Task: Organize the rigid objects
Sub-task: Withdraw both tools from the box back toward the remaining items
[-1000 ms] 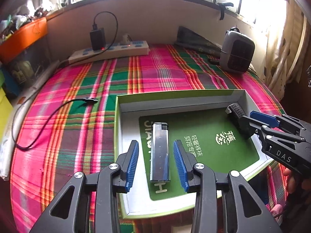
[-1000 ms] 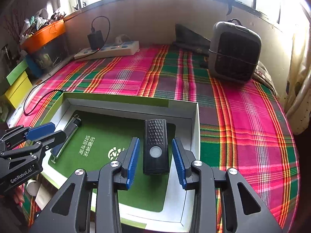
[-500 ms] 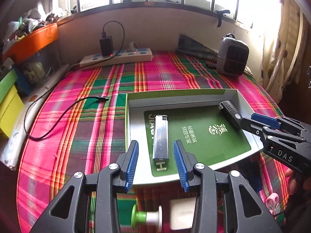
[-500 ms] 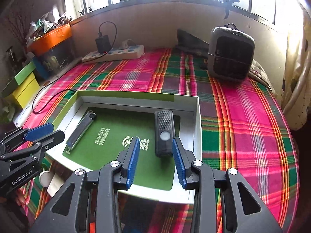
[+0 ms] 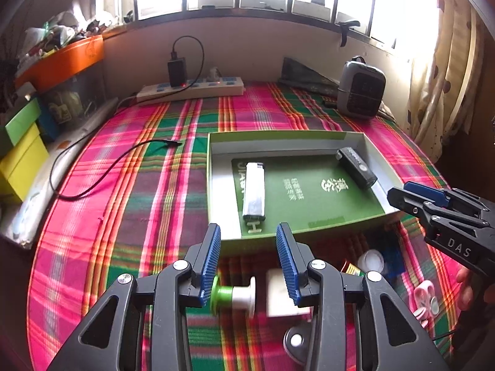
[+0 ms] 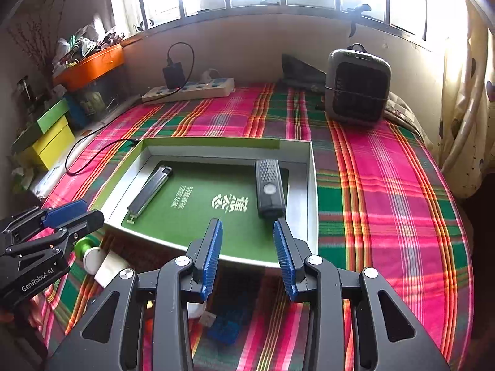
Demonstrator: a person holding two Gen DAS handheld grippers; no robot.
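A shallow box (image 5: 213, 185) (image 6: 312, 191) with a green floor lies on the plaid cloth. Inside it lie a silver lighter (image 5: 254, 191) (image 6: 151, 189) and a black device with a round button (image 5: 356, 167) (image 6: 269, 188). My left gripper (image 5: 247, 261) is open and empty, near the box's front edge, above a green-and-white spool (image 5: 233, 296) (image 6: 88, 251) and a white block (image 5: 286, 293). My right gripper (image 6: 247, 258) is open and empty, in front of the black device. It also shows in the left wrist view (image 5: 414, 196).
In front of the box lie a blue block (image 6: 227, 324), a white cap (image 5: 370, 261), pink scissors (image 5: 425, 298) and a black disc (image 5: 297, 340). A power strip (image 5: 191, 91), a grey heater (image 6: 355, 88) and a black cable (image 5: 102, 170) lie farther back. Yellow-green boxes (image 5: 21, 154) stand left.
Both grippers have drawn back from the box, leaving the lighter and the black device lying inside. Small objects in front of the box have come into view.
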